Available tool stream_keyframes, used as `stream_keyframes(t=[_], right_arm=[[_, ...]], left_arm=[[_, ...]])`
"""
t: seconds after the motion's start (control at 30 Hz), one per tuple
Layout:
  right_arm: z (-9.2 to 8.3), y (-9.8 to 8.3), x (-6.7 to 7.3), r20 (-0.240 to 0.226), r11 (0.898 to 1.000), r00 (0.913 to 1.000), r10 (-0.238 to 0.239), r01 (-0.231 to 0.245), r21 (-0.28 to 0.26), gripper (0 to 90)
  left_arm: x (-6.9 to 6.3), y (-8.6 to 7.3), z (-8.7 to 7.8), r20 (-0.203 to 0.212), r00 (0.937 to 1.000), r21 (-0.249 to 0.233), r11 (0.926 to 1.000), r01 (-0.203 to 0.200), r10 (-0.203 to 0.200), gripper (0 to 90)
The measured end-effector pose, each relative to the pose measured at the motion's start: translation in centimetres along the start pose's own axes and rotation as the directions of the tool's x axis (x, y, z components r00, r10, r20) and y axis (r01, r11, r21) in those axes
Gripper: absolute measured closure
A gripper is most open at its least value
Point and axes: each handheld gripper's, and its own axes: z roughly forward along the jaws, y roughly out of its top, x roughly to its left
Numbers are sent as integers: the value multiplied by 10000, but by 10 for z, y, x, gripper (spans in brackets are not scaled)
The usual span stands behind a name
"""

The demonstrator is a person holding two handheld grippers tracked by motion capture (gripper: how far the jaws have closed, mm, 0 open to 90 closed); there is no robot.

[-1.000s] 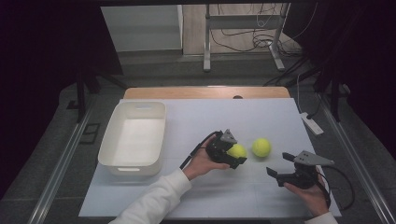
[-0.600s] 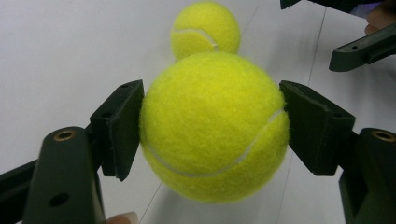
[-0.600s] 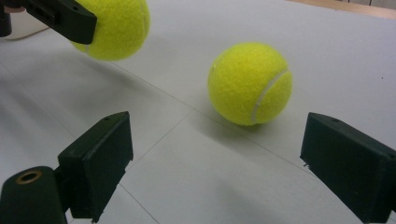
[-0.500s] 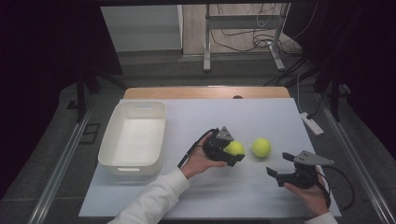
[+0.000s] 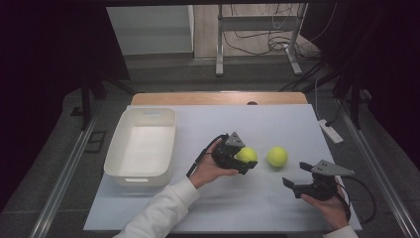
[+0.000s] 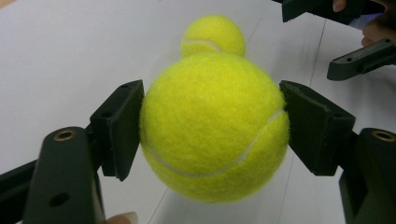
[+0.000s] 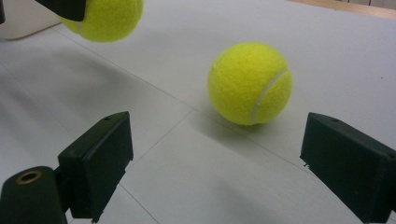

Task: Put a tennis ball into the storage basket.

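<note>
With its two black pads pressed against either flank of a tennis ball (image 6: 212,126), the left gripper (image 5: 236,155) has the first pick made: the ball sits pinched between the jaws, and in the right gripper view it hangs clear of the table with its shadow well below it (so the lift looks begun, not merely the grasp). What is left, judging by the layout, is to carry that ball over to the white bin (image 5: 141,146) at the left of the table and let it go there; the bin holds nothing yet.

The second tennis ball (image 5: 277,156) lies on the pale sheet just beside the held one, on its right, untouched. The right gripper (image 5: 299,184) hovers low near the table's front edge with its jaws spread wide, aimed at that ball but not yet around it; in its own view the ball lies ahead of the pads, apart from both.

Between the held ball and the bin the sheet is bare, so nothing blocks the carry; the bin's near wall is the one edge to get over. Further out, a strip of wooden tabletop (image 5: 218,98) shows beyond the sheet, and a power strip (image 5: 330,132) lies off the right side, clear of the work.
</note>
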Motion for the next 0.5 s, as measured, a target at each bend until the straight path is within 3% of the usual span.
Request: stream_keyframes(t=[0.5], right_arm=[[0, 0, 0, 26, 10000, 10000, -30, 30, 17, 93]], left_arm=[[3, 2, -9, -95, 9999, -233, 9997, 45, -47, 270]])
